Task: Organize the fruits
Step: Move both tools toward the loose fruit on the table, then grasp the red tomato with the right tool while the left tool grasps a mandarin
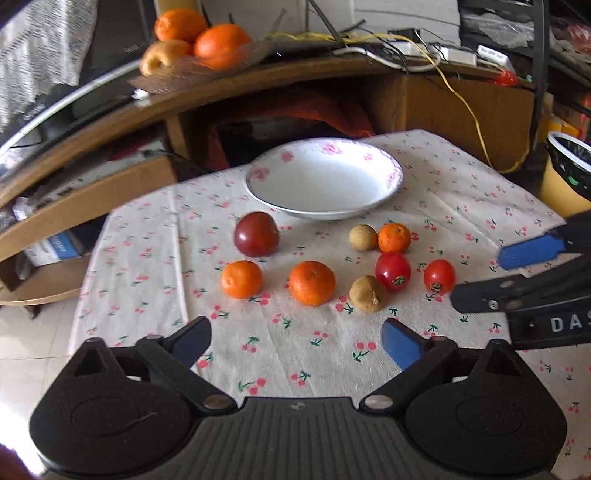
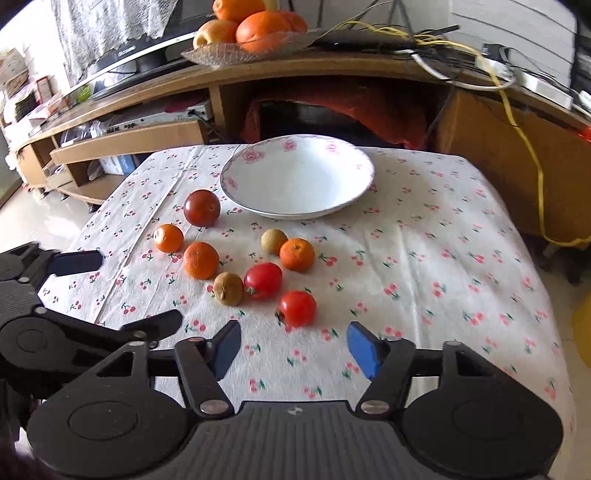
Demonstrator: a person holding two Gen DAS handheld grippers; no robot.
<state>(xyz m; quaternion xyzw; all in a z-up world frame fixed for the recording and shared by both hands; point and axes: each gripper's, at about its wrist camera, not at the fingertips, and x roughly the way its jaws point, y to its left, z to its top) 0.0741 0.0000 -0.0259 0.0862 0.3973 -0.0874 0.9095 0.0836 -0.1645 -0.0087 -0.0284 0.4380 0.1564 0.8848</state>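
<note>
A white floral plate (image 1: 384,155) (image 2: 236,162) sits empty at the far side of the cherry-print tablecloth (image 1: 295,354). In front of it lie a dark red plum (image 1: 256,234) (image 2: 201,208), three oranges (image 1: 312,283) (image 2: 201,260), two red tomatoes (image 1: 392,270) (image 2: 297,308) and two small brown fruits (image 1: 368,294) (image 2: 228,288). My left gripper (image 1: 295,341) is open and empty, just short of the fruit row. My right gripper (image 2: 293,349) is open and empty, close behind the nearest tomato; it also shows at the right of the left wrist view (image 1: 480,277).
A wooden TV stand (image 1: 258,85) stands behind the table and carries a glass dish of oranges and an apple (image 2: 251,29) and tangled cables (image 2: 480,66). A bin (image 1: 569,173) stands right of the table. Tiled floor lies to the left.
</note>
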